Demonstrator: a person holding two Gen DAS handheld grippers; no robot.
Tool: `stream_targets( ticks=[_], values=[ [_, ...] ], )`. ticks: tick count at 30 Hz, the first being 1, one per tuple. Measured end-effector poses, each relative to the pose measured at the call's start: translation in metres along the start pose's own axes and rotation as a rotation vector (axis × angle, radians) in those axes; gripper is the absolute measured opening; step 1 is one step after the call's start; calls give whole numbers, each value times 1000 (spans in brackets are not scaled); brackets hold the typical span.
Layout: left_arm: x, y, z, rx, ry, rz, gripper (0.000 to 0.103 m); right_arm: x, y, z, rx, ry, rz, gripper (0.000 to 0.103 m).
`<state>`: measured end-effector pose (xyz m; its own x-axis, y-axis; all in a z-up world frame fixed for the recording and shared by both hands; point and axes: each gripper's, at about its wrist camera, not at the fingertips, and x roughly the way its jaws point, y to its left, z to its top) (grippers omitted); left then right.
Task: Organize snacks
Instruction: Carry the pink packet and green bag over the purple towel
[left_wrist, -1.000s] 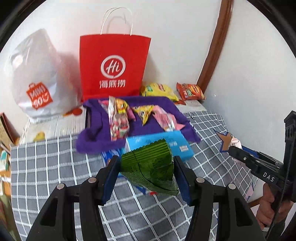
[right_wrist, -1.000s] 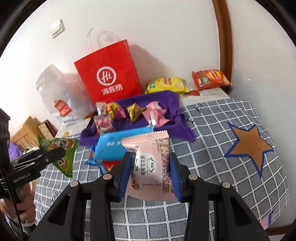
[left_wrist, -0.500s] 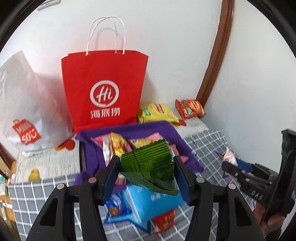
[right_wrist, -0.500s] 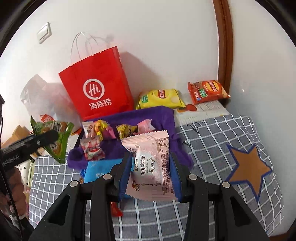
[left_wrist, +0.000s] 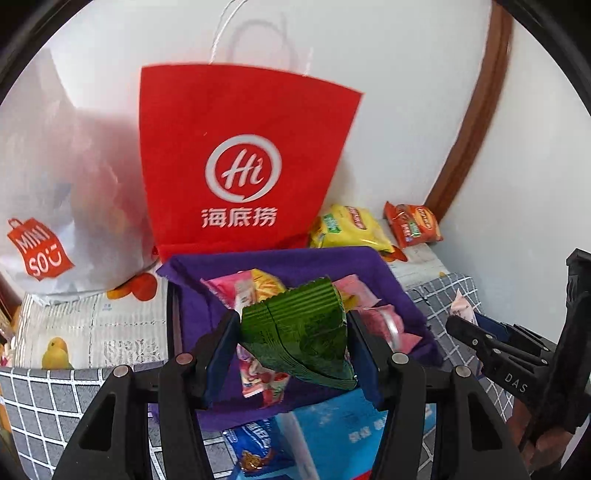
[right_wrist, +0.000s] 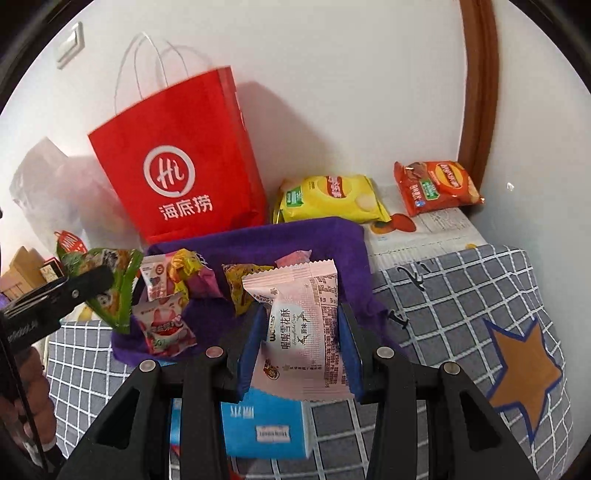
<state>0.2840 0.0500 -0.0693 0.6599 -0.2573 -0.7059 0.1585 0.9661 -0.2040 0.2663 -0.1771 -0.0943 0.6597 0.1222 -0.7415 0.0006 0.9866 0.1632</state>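
Observation:
My left gripper (left_wrist: 291, 350) is shut on a green snack packet (left_wrist: 299, 332) and holds it above the near edge of the purple cloth-lined tray (left_wrist: 207, 269), which holds several small snack packs. My right gripper (right_wrist: 301, 350) is shut on a pink snack packet (right_wrist: 306, 332) just in front of the same tray (right_wrist: 332, 236). The left gripper also shows in the right wrist view (right_wrist: 92, 284) at the tray's left side. The right gripper shows in the left wrist view (left_wrist: 458, 321) at the right.
A red paper bag (left_wrist: 236, 162) and a white plastic bag (left_wrist: 55, 206) stand against the wall behind the tray. A yellow chip bag (right_wrist: 328, 199) and an orange chip bag (right_wrist: 436, 188) lie at the back right. A blue box (right_wrist: 266, 424) lies on the checked cloth (right_wrist: 461, 295).
Both grippers have moved forward toward the purple tray with their packets still held. The red bag and tray loom larger; the green packet now hangs over the tray's near edge.

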Motion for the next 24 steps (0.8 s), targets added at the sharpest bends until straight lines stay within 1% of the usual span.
stream_targets(
  ticks=[5,8,20,24],
  values=[
    [4,10,0,-15,2,21,56,19,4,4,-2,14,-1,40],
    [8,12,-2,-17,12,14,56,30,6,5,-2,16,-7,40],
    [21,22,-2,-32,33,26,56,76,9,4,-1,69,0,40],
    [25,22,-3,-35,44,11,56,88,10,2,-11,87,-5,40]
  ],
)
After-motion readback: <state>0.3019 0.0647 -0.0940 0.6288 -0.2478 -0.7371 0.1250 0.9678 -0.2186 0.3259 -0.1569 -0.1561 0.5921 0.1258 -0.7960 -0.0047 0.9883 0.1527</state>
